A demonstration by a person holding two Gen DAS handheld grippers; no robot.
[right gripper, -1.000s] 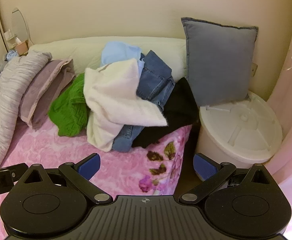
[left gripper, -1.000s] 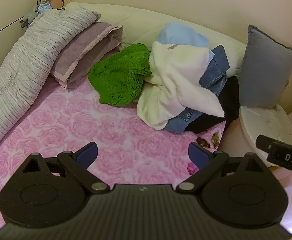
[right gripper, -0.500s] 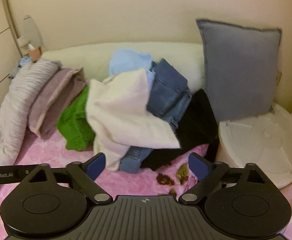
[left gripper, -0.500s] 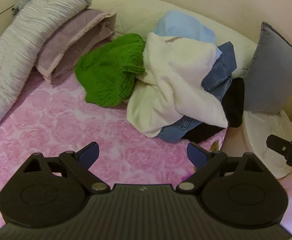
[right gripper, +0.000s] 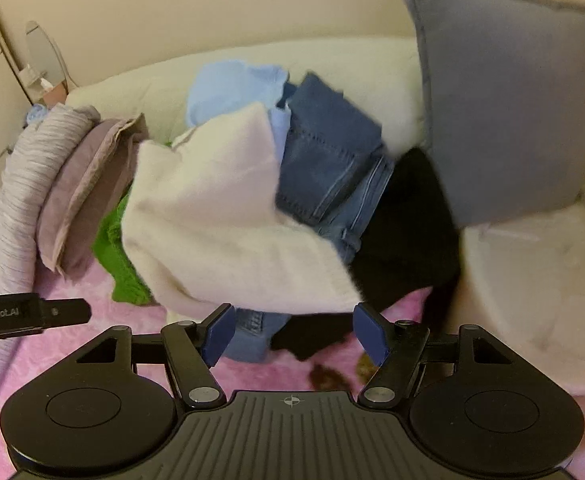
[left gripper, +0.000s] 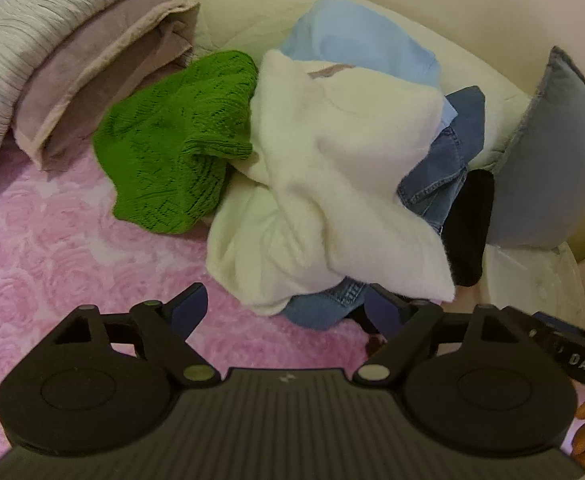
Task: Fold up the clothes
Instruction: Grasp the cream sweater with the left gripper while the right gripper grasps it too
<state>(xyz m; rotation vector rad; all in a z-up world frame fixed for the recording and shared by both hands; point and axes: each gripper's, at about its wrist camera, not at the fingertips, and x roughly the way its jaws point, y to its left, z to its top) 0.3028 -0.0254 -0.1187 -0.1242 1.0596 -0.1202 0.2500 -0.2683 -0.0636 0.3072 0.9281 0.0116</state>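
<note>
A pile of unfolded clothes lies on the pink rose bedspread (left gripper: 52, 240): a fluffy white garment (left gripper: 332, 184) on top, a green knit sweater (left gripper: 172, 140) to its left, blue jeans (left gripper: 444, 168), a light blue garment (left gripper: 356, 40) behind and a black garment (left gripper: 468, 224) at the right. My left gripper (left gripper: 288, 306) is open and empty, just short of the pile's front edge. My right gripper (right gripper: 294, 330) is open and empty, its fingertips at the lower edge of the white garment (right gripper: 220, 216), above the jeans (right gripper: 324, 160) and black garment (right gripper: 408, 224).
A grey cushion (right gripper: 504, 100) leans on the wall at the right above a white round lid (right gripper: 540, 280). Mauve pillows (left gripper: 92, 68) and a striped grey quilt (left gripper: 24, 20) lie at the left. A cream headboard (left gripper: 232, 8) runs behind the pile.
Both grippers have moved forward toward the clothes pile, which now looks larger and closer. Both stay open and empty.
</note>
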